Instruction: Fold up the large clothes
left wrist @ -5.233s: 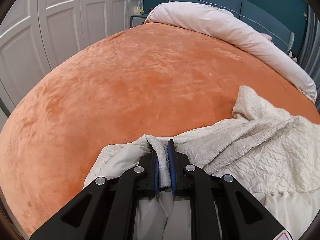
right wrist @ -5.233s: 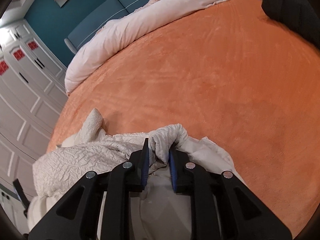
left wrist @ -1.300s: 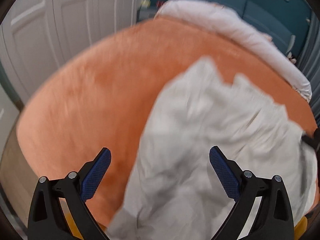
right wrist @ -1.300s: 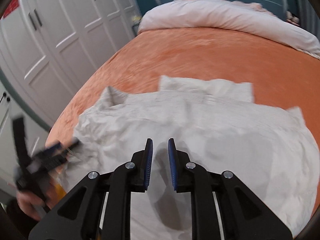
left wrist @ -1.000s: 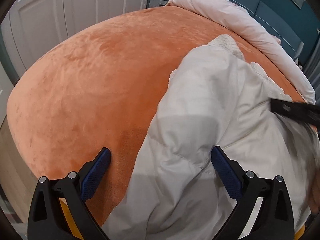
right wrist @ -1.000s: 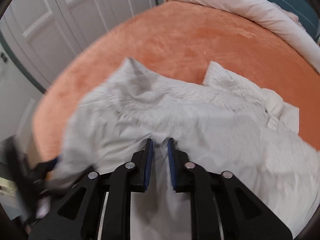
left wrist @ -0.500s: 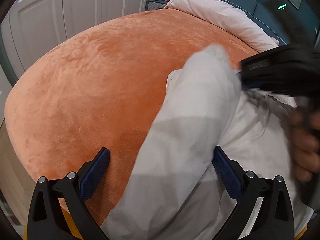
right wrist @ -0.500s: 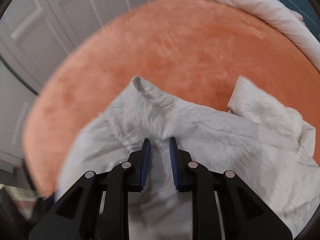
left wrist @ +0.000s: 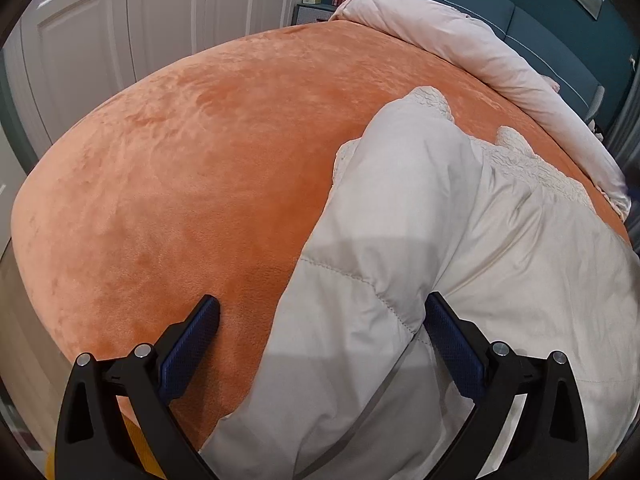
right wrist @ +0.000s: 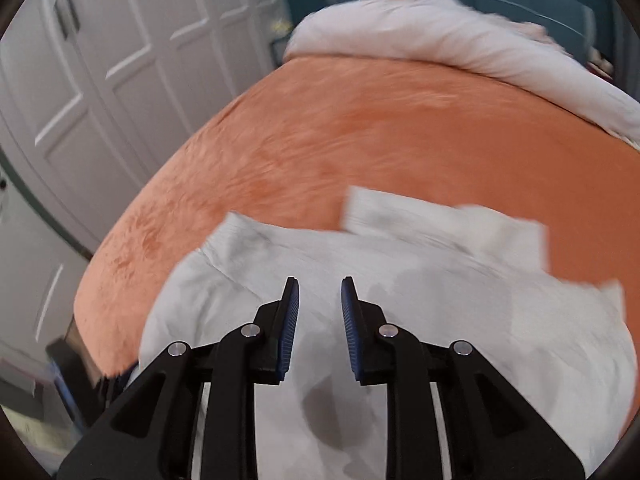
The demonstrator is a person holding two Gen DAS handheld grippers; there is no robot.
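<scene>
A large cream padded garment (left wrist: 460, 248) lies on the orange bed cover (left wrist: 192, 168), at the near right of the bed. One sleeve is folded over its body. My left gripper (left wrist: 320, 328) is wide open, its fingers either side of the sleeve's lower part without gripping it. In the blurred right wrist view the garment (right wrist: 460, 300) lies spread below my right gripper (right wrist: 319, 308), which hovers over it, slightly open and empty.
A rolled pale duvet (left wrist: 480, 52) lies along the far edge by the blue headboard (left wrist: 560, 32). White wardrobe doors (left wrist: 120, 32) stand to the left. The bed's near left edge (right wrist: 92, 320) drops to the floor.
The right gripper let go of the folded sleeve, opened a little and pulled back out of the left wrist view. The left gripper stays wide open and still.
</scene>
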